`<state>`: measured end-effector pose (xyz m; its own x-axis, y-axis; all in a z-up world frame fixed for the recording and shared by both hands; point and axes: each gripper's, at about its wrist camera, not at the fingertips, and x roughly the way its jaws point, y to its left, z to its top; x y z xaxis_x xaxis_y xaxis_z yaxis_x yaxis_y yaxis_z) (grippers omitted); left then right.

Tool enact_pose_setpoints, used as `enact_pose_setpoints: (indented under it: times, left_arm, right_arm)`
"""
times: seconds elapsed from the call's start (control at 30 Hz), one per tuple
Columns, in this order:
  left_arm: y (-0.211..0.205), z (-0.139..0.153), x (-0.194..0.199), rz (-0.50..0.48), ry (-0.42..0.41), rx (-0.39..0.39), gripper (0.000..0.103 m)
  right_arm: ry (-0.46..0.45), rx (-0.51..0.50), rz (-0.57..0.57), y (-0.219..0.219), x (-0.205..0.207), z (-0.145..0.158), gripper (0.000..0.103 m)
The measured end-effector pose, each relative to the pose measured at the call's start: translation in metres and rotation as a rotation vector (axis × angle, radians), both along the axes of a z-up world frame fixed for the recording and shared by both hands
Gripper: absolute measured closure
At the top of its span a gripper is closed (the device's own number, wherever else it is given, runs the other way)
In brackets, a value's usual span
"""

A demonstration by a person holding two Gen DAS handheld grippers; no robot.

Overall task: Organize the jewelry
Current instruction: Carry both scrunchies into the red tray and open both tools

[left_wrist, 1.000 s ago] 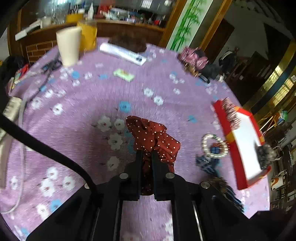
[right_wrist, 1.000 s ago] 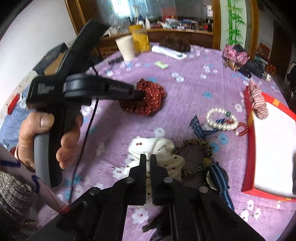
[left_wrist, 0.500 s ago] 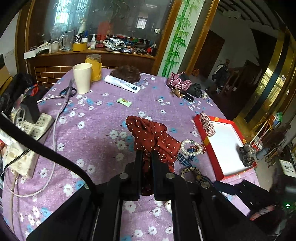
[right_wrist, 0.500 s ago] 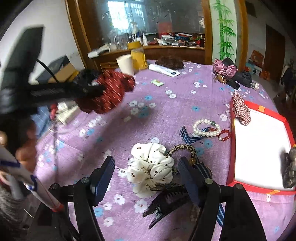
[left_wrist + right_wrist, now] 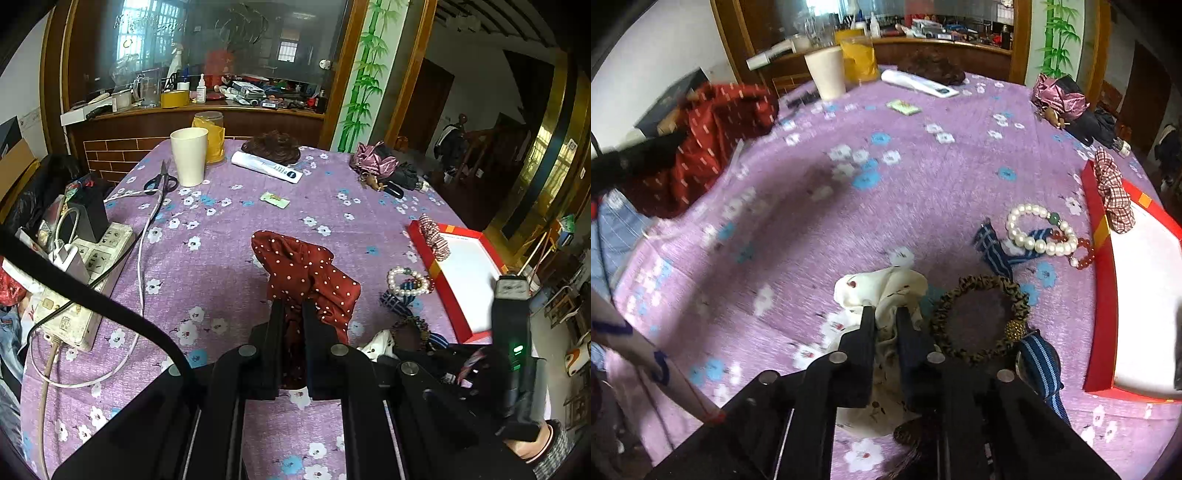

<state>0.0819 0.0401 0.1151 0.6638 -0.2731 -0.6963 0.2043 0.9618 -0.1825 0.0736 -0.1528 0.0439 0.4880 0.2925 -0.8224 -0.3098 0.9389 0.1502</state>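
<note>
My left gripper (image 5: 293, 306) is shut on a red polka-dot scrunchie (image 5: 306, 269) and holds it above the purple tablecloth; the scrunchie also shows blurred in the right wrist view (image 5: 701, 144). My right gripper (image 5: 886, 314) is shut on a white scrunchie (image 5: 882, 291) lying on the table. Beside it lie a leopard-print hair band (image 5: 979, 317), a pearl bracelet (image 5: 1039, 230), a red bead bracelet (image 5: 1084, 253) and a blue striped ribbon (image 5: 993, 251). A red tray with a white inside (image 5: 1145, 295) stands at the right, a checked scrunchie (image 5: 1113, 195) on its rim.
A white cup (image 5: 189, 155), yellow jar (image 5: 210, 134), scissors (image 5: 159, 179) and a white tube (image 5: 266, 168) stand at the far side. A power strip with cables (image 5: 85, 280) lies at the left. A pink umbrella (image 5: 376, 162) lies at the far right.
My right gripper was open half a second ago and has come down and shut on the white scrunchie. My left gripper has lifted the red scrunchie higher.
</note>
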Motion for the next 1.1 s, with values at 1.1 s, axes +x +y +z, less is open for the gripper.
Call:
enact_pose_setpoints:
  times: [1.1]
  left_arm:
    - [-0.296, -0.024, 0.036, -0.418, 0.123, 0.066, 0.094]
  right_arm:
    - [-0.132, 0.111, -0.575, -0.330, 0.047, 0.058, 0.094]
